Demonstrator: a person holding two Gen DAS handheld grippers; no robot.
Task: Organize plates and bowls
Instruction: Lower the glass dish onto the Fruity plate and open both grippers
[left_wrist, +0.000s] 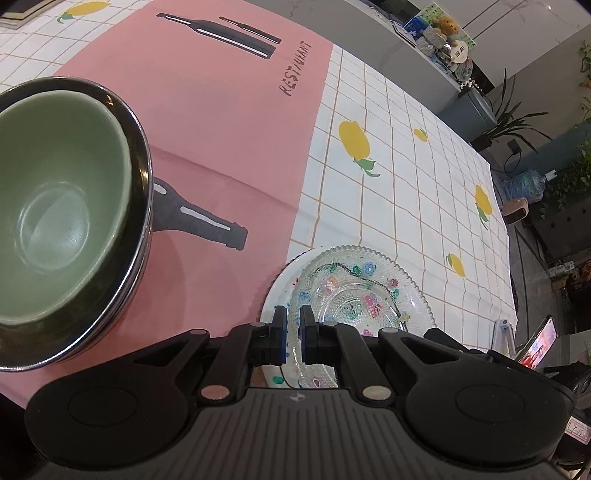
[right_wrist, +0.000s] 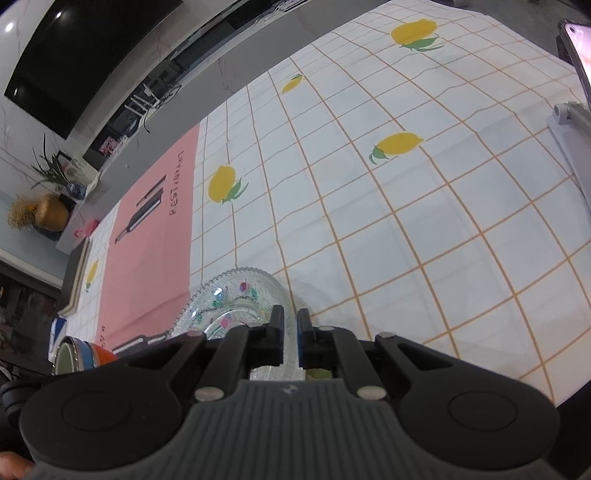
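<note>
Both grippers clamp glass plate (left_wrist: 354, 295) by opposite rims, left gripper (left_wrist: 293, 325) one side, right gripper (right_wrist: 290, 326) other, to keep it level over white plate (left_wrist: 275, 295); bowls (left_wrist: 62, 206) stacked on pink mat (left_wrist: 221, 122)

The left wrist camera looks steeply down along its gripper's fingers at the lemon-print checked tablecloth (left_wrist: 424, 192), close above it, with a pink restaurant-print mat (left_wrist: 221, 122) ahead.

The right wrist camera tilts down likewise, equally near.

Both views share the clear beaded glass plate with painted flowers (left_wrist: 369, 291) (right_wrist: 236, 295), the mat (right_wrist: 151, 251) and the cloth (right_wrist: 406, 221).
</note>
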